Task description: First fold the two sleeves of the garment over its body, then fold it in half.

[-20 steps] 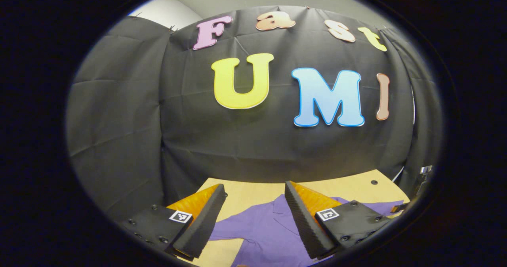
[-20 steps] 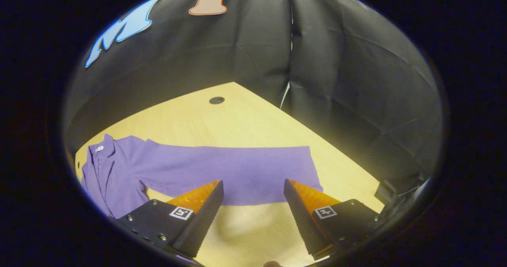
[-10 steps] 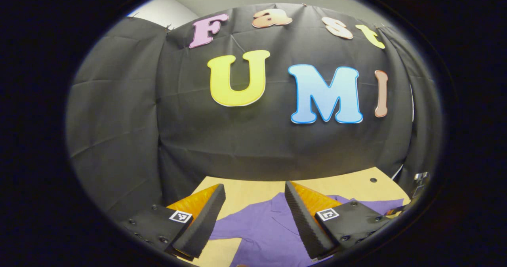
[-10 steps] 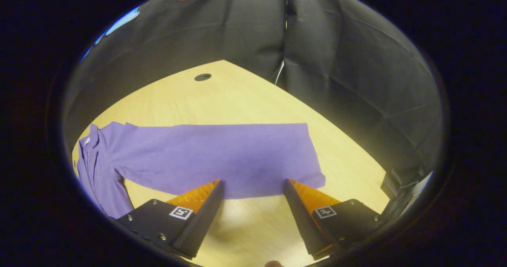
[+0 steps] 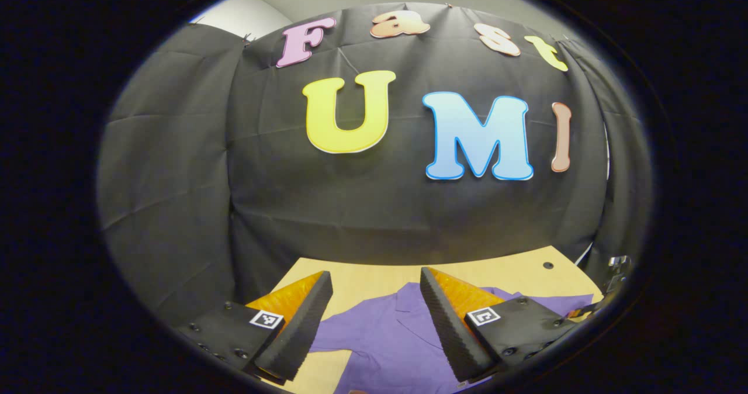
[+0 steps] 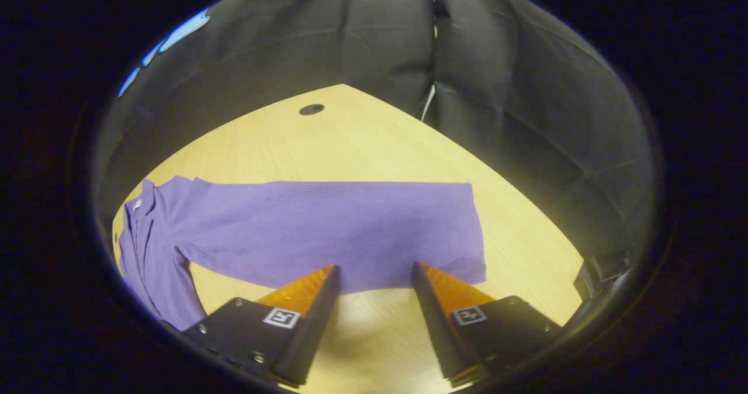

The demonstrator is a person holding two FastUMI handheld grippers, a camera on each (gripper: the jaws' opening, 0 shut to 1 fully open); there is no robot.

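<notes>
Purple garment (image 6: 175, 236) lies flat on the table (image 6: 362, 148); its sleeve (image 6: 350, 230) runs left-right across mid-frame, near edge just ahead of the right gripper (image 6: 374, 277), jaws wide, empty; left gripper (image 5: 374, 283), jaws wide, hovers over the collar.

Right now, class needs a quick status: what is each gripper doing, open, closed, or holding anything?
Left gripper: open, holding nothing, above the purple knit shirt.
Right gripper: open, holding nothing, at the edge of the shirt's outstretched sleeve on the light wooden table.
</notes>
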